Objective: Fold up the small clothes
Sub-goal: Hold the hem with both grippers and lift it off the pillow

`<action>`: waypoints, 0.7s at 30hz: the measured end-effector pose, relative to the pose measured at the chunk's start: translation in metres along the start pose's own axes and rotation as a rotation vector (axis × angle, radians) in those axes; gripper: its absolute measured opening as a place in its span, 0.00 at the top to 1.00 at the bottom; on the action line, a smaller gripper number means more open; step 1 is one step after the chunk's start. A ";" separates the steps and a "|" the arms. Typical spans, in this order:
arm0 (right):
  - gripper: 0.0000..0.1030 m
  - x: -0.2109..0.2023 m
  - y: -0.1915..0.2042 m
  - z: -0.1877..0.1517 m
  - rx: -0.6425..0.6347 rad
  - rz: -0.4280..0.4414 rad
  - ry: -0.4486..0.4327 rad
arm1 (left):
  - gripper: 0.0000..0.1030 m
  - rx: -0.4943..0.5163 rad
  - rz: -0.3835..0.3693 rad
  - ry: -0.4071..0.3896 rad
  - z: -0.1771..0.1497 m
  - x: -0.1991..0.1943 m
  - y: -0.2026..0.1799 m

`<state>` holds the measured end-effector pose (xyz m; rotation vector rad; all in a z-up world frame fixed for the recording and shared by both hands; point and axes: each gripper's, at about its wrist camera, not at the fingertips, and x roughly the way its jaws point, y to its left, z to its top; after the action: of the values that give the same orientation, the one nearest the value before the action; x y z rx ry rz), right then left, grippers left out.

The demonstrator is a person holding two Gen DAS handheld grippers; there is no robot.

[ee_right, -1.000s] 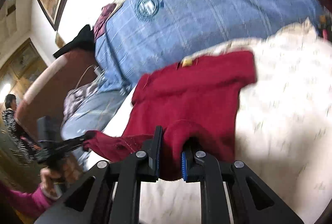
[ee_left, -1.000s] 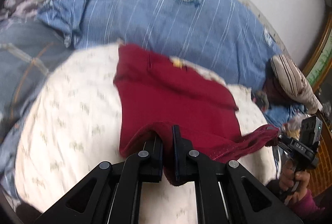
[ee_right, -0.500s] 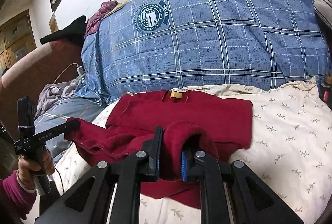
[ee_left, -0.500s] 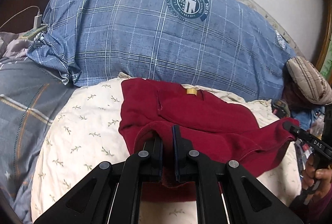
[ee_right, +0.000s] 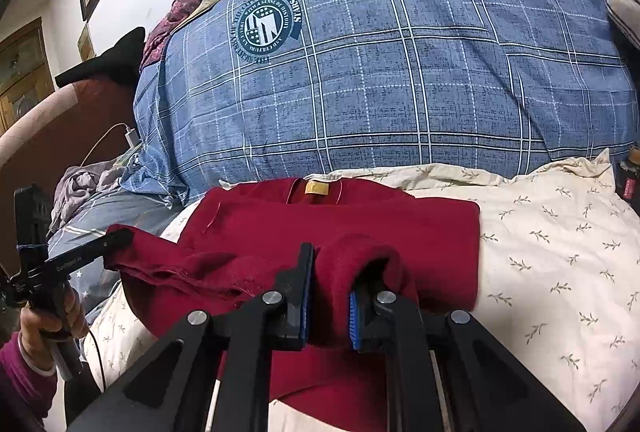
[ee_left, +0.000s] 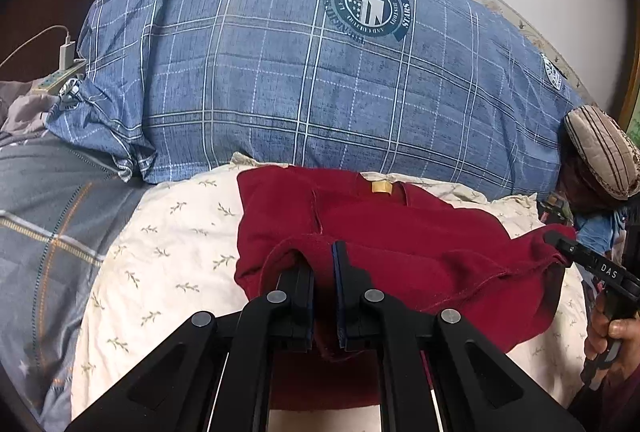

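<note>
A dark red garment [ee_left: 400, 228] [ee_right: 360, 224] with a yellow neck label lies on a cream leaf-print pillow [ee_left: 168, 252] [ee_right: 560, 252]. Its near hem is lifted and stretched between both grippers. My left gripper [ee_left: 322, 264] is shut on the hem's left corner; it appears at the left of the right wrist view [ee_right: 116, 238]. My right gripper [ee_right: 330, 272] is shut on the hem's right corner, the cloth bulging over one finger; it also shows at the right edge of the left wrist view [ee_left: 554, 240].
A big blue plaid quilt [ee_left: 320, 92] [ee_right: 380, 92] is piled behind the pillow. Grey bedding [ee_left: 44, 200] lies left, with a white charger and cable [ee_left: 66, 50]. A striped cushion [ee_left: 604, 152] sits at the right. A hand and magenta sleeve [ee_right: 36, 344] hold the left gripper.
Both grippers have carried the lifted hem towards the collar, over the garment's upper half. The two views have swung level, and the blur has gone.
</note>
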<state>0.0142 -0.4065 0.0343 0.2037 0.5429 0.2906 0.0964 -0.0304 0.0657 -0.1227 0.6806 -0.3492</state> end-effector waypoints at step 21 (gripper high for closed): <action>0.87 0.018 -0.004 0.013 -0.021 -0.017 0.018 | 0.93 -0.033 0.010 0.009 0.013 0.018 0.003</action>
<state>0.0362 -0.4063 0.0353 0.1765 0.5586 0.2815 0.1183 -0.0343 0.0639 -0.1493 0.6960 -0.3292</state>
